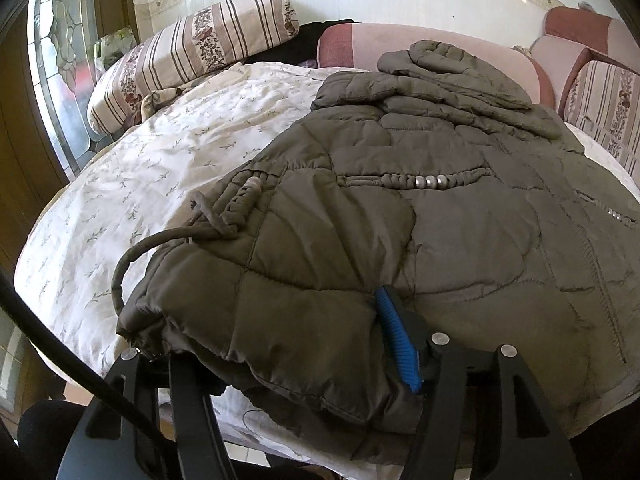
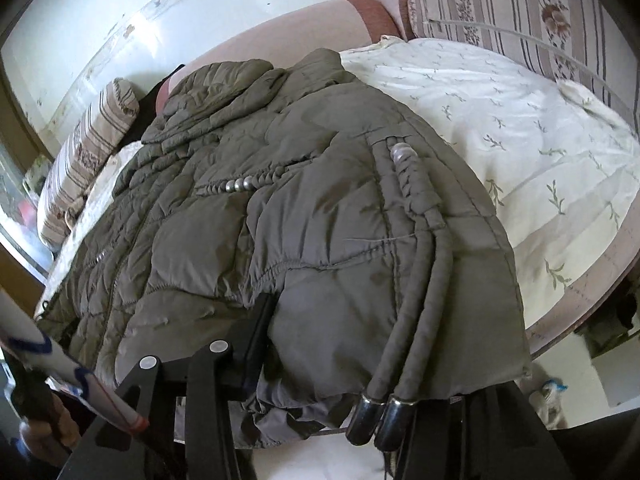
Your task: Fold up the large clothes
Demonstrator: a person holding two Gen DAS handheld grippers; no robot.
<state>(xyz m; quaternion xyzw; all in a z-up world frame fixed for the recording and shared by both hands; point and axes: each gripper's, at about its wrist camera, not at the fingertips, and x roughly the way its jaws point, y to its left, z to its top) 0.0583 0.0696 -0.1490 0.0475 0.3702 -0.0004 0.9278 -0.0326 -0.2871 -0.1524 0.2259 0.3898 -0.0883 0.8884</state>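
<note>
An olive-brown quilted jacket [image 1: 420, 216] lies spread on a bed, hem toward me, hood at the far end. It also fills the right wrist view [image 2: 280, 208]. My left gripper [image 1: 280, 344] is shut on the jacket's near hem; its blue-padded right finger [image 1: 398, 340] shows, the left finger is buried under fabric. My right gripper [image 2: 360, 344] is shut on the hem too; its black left finger [image 2: 256, 328] presses into the fabric, the right finger is hidden. Two drawstring cords with metal tips [image 2: 376, 416] hang over the hem.
The white flowered bedsheet [image 1: 132, 184] covers the bed [image 2: 540, 152]. Striped floral pillows [image 1: 192, 52] and pink cushions [image 1: 460, 52] line the far side. A window [image 1: 60, 72] is at the left. A person's sleeve [image 2: 60, 368] shows at lower left.
</note>
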